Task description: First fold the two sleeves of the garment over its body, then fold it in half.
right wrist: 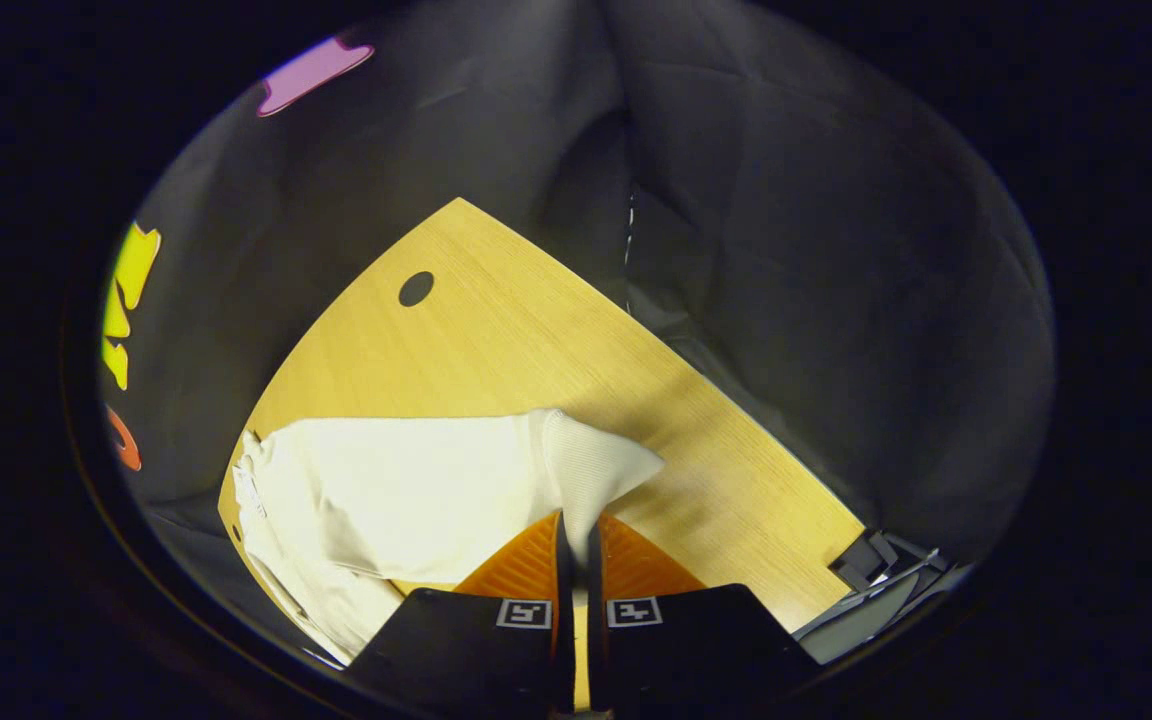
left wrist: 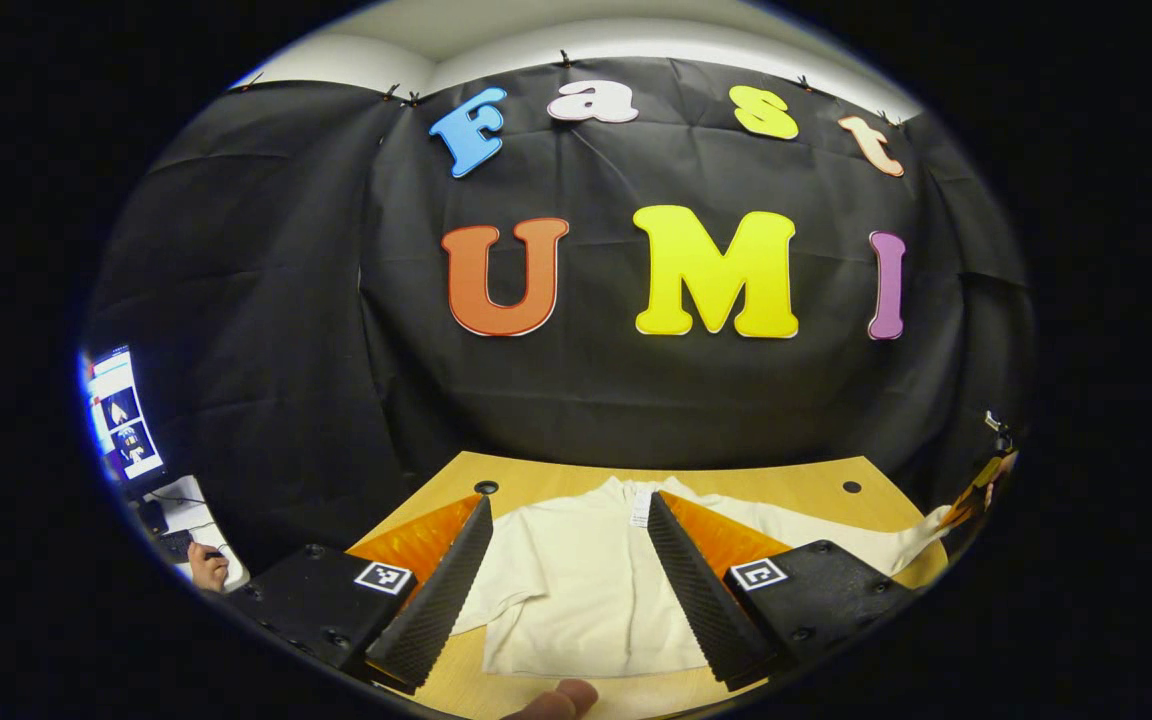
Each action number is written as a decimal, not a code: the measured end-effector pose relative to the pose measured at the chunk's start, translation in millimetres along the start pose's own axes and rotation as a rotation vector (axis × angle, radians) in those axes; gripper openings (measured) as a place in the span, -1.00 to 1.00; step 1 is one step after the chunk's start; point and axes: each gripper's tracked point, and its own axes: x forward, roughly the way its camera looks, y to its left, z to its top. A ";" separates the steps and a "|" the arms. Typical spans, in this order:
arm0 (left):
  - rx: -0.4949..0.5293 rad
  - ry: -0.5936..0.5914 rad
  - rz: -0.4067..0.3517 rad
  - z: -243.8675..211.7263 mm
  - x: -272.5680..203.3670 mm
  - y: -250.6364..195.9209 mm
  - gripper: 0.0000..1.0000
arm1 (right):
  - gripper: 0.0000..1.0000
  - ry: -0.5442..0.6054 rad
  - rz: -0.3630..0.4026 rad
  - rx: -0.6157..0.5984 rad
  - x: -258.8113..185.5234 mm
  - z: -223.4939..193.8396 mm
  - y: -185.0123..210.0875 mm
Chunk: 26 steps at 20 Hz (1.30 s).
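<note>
- Left gripper view: nearest the camera, a fingertip point(left wrist: 561, 698) of the holding hand pokes in at the bottom edge, just below the hem of the garment.
- The left claw point(left wrist: 568, 590) is spread wide, its two ridged fingers point(left wrist: 441, 600) slanting apart with nothing between them, held above the cloth.
- The cream garment point(left wrist: 576, 590) lies flat on the wooden surface point(left wrist: 796, 482), body in the middle, neck and a small label toward the far edge near the black booth wall point(left wrist: 336, 330).
- Its left sleeve is already folded in over the body; the right sleeve point(left wrist: 836, 540) stretches out to the right across the surface.
- At the far right end of that sleeve another gripper shows at the rim of the view; it is too small to judge how it stands.
- Far left, a monitor point(left wrist: 121, 415), a keyboard and a person's hand point(left wrist: 206, 567) sit beyond the booth.
- Right gripper view: nearest the camera, the right claw point(right wrist: 576, 535) is pressed together on the ribbed cuff point(right wrist: 591, 465) of the sleeve, both fingers pinching the fabric, which fans out past the tips.
- The cuff is lifted off the surface, and the sleeve runs left from it toward the rest of the garment, bunched at the left edge of the surface.
- A dark round hole point(right wrist: 416, 288) sits in the bare wood beyond the sleeve.
- Some grey flat pieces point(right wrist: 881, 580), possibly folded card, lie off the surface's right corner.
</note>
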 end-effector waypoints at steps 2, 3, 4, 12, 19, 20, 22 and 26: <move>0.014 -0.020 -0.017 3.4 2.9 2.5 0.99 | -0.89 -0.016 0.013 -0.033 -10.5 0.5 19.3; 0.019 -0.028 -0.023 4.9 3.8 3.9 0.99 | -0.89 -0.023 0.021 -0.053 -15.7 0.3 30.4; 0.023 -0.032 -0.031 5.0 4.7 5.8 0.98 | -0.89 -0.030 0.027 -0.075 -20.4 0.0 42.4; 0.075 -0.067 -0.052 7.5 8.0 39.0 0.98 | -0.89 -0.057 0.091 -0.223 -52.5 -19.1 165.6; 0.122 -0.141 -0.049 22.3 7.5 78.5 0.97 | -0.89 -0.044 0.158 -0.367 -72.2 -59.1 293.2; 0.118 -0.135 -0.052 18.3 8.2 82.6 0.97 | -0.89 -0.046 0.169 -0.387 -74.9 -66.9 312.9; 0.108 -0.127 -0.046 13.2 8.1 97.3 0.98 | -0.89 -0.040 0.191 -0.436 -79.4 -87.5 349.1; 0.081 -0.117 -0.038 3.5 9.2 122.7 0.98 | -0.89 -0.034 0.247 -0.549 -88.8 -135.2 419.9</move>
